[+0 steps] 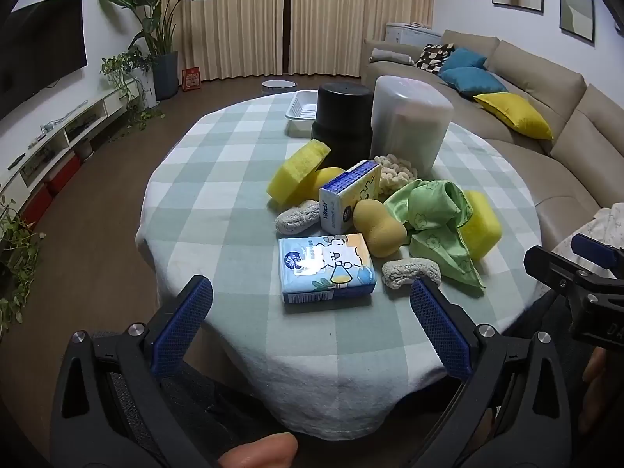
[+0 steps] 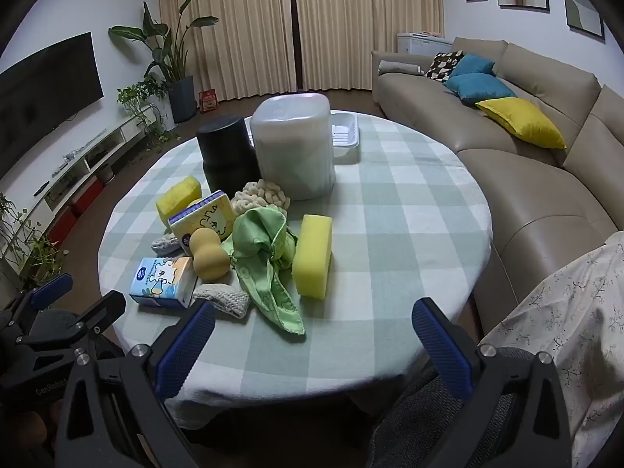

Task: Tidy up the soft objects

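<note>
Both grippers, left gripper (image 1: 310, 304) and right gripper (image 2: 312, 325), gaped wide and empty near the heaped sponges (image 2: 312, 255), cloth (image 2: 265, 257) and tissue packs (image 1: 325, 269); sorting apparently unstarted.

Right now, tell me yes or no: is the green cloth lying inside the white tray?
No. The green cloth lies crumpled on the checked tablecloth beside a yellow sponge, while the white tray sits behind the tall containers.

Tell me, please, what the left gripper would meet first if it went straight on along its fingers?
Probably the flat blue tissue pack, which lies nearest, centred ahead of the open left gripper; depth is hard to judge.
</note>
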### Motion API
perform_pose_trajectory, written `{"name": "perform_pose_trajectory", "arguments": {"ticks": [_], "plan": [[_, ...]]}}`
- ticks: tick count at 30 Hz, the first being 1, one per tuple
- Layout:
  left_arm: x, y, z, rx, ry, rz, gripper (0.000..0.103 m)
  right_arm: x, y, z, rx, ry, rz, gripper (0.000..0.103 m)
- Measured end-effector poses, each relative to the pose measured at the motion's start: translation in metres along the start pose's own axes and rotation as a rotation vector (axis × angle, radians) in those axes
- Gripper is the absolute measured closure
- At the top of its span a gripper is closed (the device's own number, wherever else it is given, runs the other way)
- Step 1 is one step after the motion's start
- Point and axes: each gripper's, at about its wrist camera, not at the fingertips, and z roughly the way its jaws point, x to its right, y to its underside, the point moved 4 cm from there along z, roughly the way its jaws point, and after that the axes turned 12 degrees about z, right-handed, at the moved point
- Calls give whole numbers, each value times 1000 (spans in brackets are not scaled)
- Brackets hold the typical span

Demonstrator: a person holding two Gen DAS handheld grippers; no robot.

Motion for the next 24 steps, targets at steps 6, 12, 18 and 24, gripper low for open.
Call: {"name": "perform_pose_trajectory", "arguments": {"ticks": [6, 12, 18, 24], "plan": [[3, -1, -2, 2, -9, 7, 0, 0, 0, 0, 2, 1, 0, 0], [2, 0, 0, -7, -4, 8, 0, 0, 0, 0, 2, -1, -1, 0], [1, 0, 1, -7, -3, 8, 0, 0, 0, 1, 3, 1, -1, 0], [1, 0, 1, -8, -2, 7, 0, 0, 0, 1, 2, 1, -2, 0]]}}
